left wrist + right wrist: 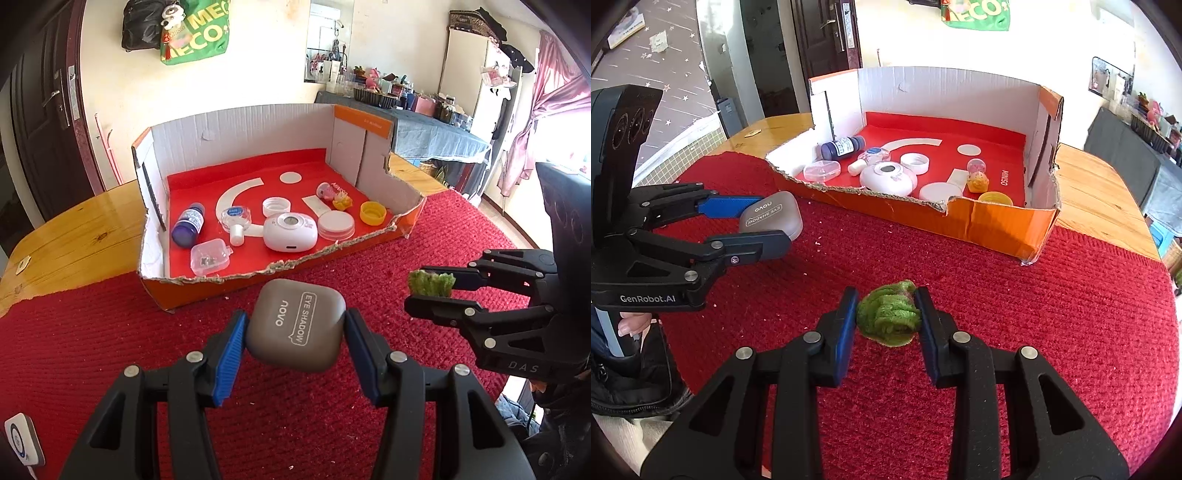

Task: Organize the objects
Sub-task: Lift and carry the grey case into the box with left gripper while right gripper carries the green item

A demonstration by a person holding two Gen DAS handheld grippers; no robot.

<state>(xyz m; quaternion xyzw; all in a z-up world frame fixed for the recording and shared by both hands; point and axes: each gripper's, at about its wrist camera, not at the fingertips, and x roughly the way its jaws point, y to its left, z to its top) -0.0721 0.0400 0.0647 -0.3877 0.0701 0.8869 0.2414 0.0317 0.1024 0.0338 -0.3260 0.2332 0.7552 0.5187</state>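
My left gripper is clenched on the rounded grey plastic eye-shadow case, lower centre: rigid and smooth, so I hold its flat sides. My right gripper pinches the soft, light green fuzzy yarn tuft. Upper centre, the torn orange cardboard box holds a white oval device, a purple bottle and a yellow cap.
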